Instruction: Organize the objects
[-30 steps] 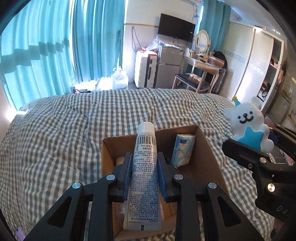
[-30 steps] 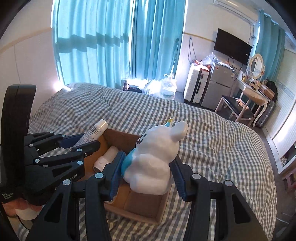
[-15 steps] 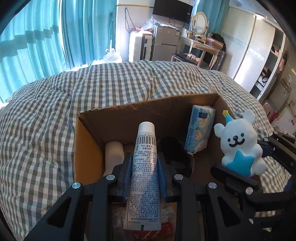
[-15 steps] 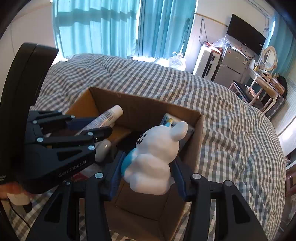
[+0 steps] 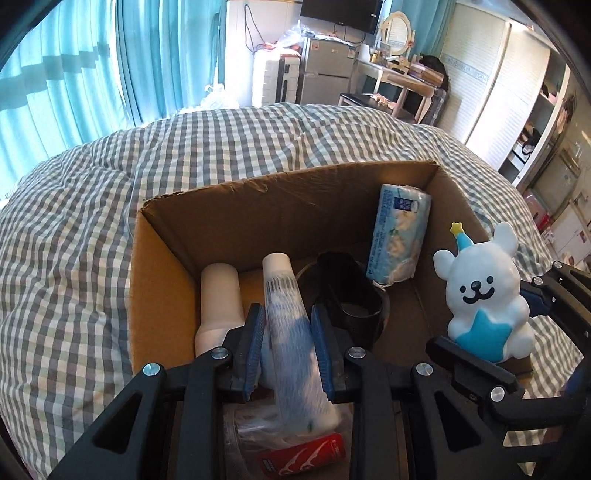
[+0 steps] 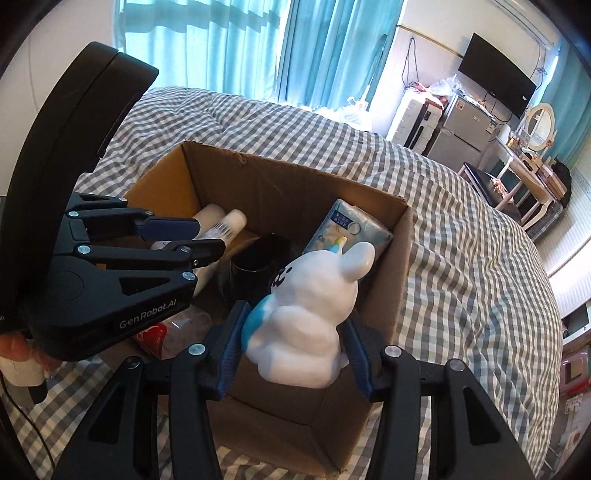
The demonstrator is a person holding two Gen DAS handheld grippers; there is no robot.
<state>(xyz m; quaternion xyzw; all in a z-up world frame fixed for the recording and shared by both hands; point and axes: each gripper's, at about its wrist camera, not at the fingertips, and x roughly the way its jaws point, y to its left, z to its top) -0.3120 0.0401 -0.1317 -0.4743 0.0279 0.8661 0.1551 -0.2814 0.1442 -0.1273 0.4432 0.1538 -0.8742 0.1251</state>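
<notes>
Bright daylight through the curtains (image 5: 110,74) — fisheye bending at edges, tube (image 5: 291,332) motion-blurred.

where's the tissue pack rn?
The tissue pack stands on end in the far right corner of the cardboard box, leaning on the wall, just beyond the black cup; the right wrist view shows it behind the bear figurine.

A checked grey-and-white duvet (image 5: 155,177) covers the bed before teal curtains (image 5: 92,62); beyond it stand a white suitcase (image 5: 266,83), a silver fridge (image 5: 327,79) beneath a wall-mounted television (image 5: 340,13), a dressing table (image 5: 400,79) with an oval mirror (image 5: 397,26), and white wardrobe doors (image 5: 502,85)
</notes>
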